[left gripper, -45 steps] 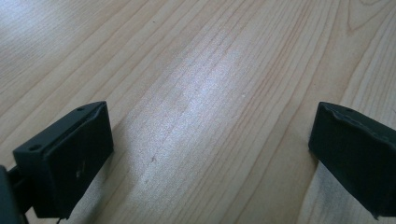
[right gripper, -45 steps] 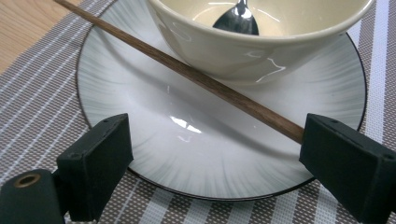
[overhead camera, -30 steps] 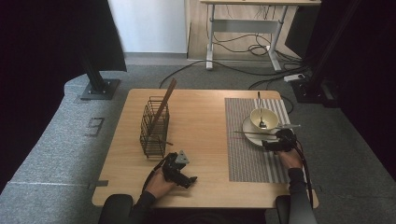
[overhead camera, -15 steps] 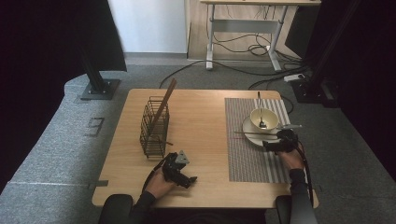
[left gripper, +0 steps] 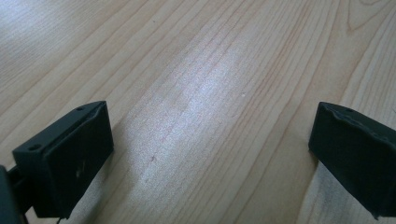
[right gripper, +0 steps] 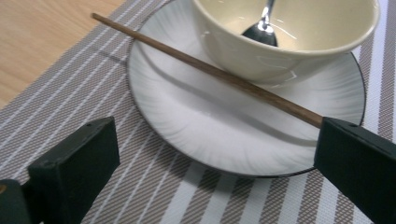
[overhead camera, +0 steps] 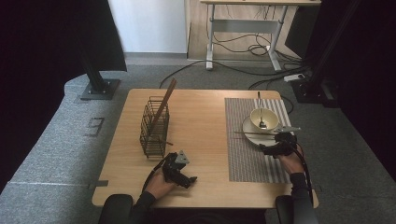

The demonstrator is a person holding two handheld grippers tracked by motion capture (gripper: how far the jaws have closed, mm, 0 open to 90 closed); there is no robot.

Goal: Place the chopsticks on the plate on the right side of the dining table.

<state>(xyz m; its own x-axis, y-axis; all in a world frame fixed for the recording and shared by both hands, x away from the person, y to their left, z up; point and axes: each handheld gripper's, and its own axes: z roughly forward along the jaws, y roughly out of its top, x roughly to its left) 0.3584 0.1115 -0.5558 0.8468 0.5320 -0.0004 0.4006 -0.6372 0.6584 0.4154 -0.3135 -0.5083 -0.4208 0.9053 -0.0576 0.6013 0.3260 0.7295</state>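
1. Two grippers are in play; we read the work as clearing chopsticks from the place setting into the wire basket [overhead camera: 154, 127], where one stick already leans.
2. The right gripper [right gripper: 215, 158] has its jaws spread wide over the near rim of the plate [right gripper: 196, 135], gripping nothing.
3. The chopstick [right gripper: 205, 70] lies across the plate just beyond the fingers, its near end running behind the right-hand finger [right gripper: 359, 163]; we cannot tell whether it touches that pad.
4. Long axis: roughly level, slanting from the far left tip over the striped mat [right gripper: 70, 107] down to the right-hand finger. In the high view the chopstick [overhead camera: 252, 133] lies crosswise on the table, tip toward the basket.
5. The bowl [right gripper: 289, 37] with its spoon [right gripper: 261, 25] sits just beyond the stick, close behind it.
6. Step in hand, as we judge it: the approach before the grasp. Next move calls for bringing both pads astride the stick and closing without nudging the bowl.
7. The left gripper [left gripper: 210, 154] rests jaws wide over bare table [left gripper: 196, 84], idle.
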